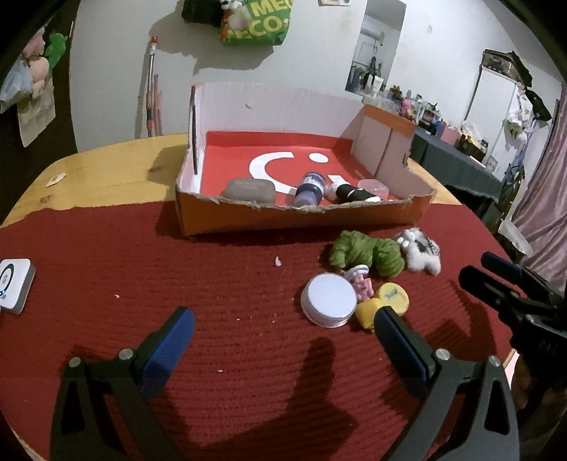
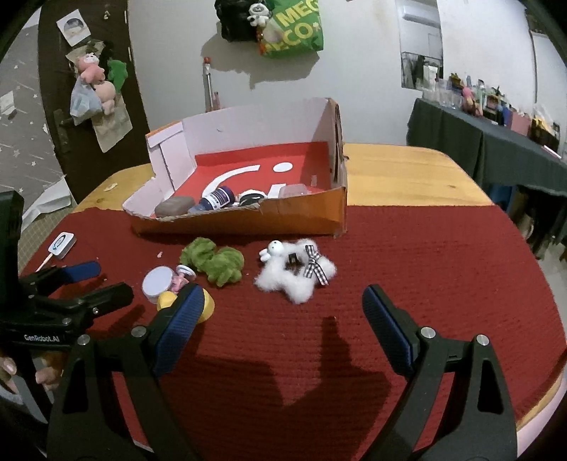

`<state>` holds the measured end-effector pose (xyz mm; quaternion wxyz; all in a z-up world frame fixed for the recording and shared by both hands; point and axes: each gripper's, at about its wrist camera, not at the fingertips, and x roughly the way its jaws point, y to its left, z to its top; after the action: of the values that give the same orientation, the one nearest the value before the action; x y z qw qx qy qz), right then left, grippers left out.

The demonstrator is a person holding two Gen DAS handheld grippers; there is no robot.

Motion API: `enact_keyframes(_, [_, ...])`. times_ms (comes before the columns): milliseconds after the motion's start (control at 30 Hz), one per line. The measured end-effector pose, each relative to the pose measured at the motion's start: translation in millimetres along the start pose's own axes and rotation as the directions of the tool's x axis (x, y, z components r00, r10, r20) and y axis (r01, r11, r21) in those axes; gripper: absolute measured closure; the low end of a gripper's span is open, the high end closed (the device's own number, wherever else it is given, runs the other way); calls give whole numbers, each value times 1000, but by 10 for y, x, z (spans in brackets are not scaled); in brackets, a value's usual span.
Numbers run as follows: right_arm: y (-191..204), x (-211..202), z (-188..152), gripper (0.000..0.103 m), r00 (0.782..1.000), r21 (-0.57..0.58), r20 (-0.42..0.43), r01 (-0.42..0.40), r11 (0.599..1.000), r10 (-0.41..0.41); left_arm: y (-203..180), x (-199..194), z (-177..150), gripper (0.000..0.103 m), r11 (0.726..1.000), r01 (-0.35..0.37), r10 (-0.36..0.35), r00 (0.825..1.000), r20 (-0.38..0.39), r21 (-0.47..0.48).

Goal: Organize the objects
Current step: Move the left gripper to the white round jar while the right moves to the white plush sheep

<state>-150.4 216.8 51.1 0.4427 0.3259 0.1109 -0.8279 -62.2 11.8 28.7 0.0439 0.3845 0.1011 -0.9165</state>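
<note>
While over mat, left gripper (image 1: 283, 319) jaws wide, empty; right gripper (image 2: 280, 301) likewise.

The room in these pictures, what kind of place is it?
Most likely a lived-in room at home, not a lab. A wooden table with a red cloth holds small toys and a cardboard box, a shopping bag hangs on the wall, and a side table is crowded with bottles.

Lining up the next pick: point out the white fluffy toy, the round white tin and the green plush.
white fluffy toy (image 2: 294, 275): right wrist view, on its fluffy body.
round white tin (image 1: 331, 296): left wrist view, middle of its flat lid.
green plush (image 2: 212, 262): right wrist view, on its middle.
</note>
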Motion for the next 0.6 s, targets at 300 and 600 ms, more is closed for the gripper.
enact_keyframes(300, [-38,98,18,12,1000,-9,-20,7,1000,-7,-2,168,5,0,1000,6,-5,998,-68,20])
enact_keyframes(600, [-116,224,67,11,999,-3,-44,8,1000,-8,-46,290,77,0,994,-29,39,995,-93,106])
